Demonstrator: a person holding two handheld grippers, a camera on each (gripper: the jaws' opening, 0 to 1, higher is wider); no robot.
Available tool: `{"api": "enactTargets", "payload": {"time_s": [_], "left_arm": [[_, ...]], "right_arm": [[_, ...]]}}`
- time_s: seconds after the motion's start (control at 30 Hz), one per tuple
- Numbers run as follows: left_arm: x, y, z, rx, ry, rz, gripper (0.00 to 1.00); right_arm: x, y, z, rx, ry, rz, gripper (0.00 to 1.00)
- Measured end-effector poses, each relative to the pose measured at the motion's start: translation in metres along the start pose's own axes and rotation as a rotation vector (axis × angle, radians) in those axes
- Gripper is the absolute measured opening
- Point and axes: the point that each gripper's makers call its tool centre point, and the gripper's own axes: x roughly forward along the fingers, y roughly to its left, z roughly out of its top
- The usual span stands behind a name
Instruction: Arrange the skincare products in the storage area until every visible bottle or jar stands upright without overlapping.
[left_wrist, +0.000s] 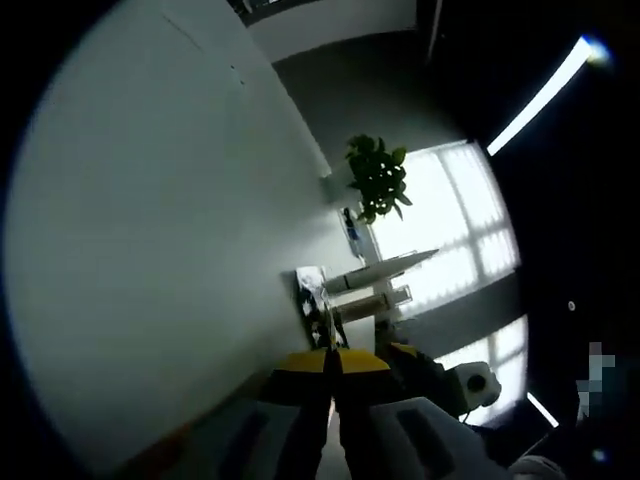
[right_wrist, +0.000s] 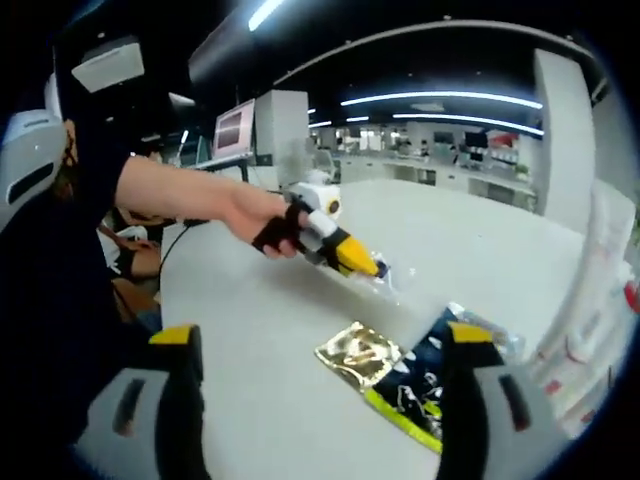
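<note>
Clearing step, by judgement. Left tongs (right_wrist: 375, 268), narrow, pinch a clear crinkled plastic wrapper (right_wrist: 392, 282) above the white tabletop (right_wrist: 260, 330). Right tongs (right_wrist: 320, 345) stand wide over a gold foil sachet (right_wrist: 358, 352) and dark printed pouch (right_wrist: 415, 385); next, seize one squarely.

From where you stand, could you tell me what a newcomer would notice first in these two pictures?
In the right gripper view, a person's hand holds the left gripper, its yellow tips pinching a clear plastic packet above the white table. Nearer, a gold foil sachet and a dark blue pouch lie flat between the right gripper's open jaws. In the left gripper view, a green potted plant stands against a bright window.
</note>
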Motion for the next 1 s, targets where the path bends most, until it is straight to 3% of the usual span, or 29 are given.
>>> {"api": "enactTargets", "payload": {"time_s": [0.43,1.0], "left_arm": [[0.016,0.004,0.001,-0.057,0.027,0.017,0.00],[0.030,0.014,0.001,-0.028,0.133,0.151,0.00]], "right_arm": [[-0.008,-0.009,-0.015,0.044,0.006,-0.003,1.00],[-0.013,-0.001,-0.011,0.080,-0.060,0.029,1.00]]}}
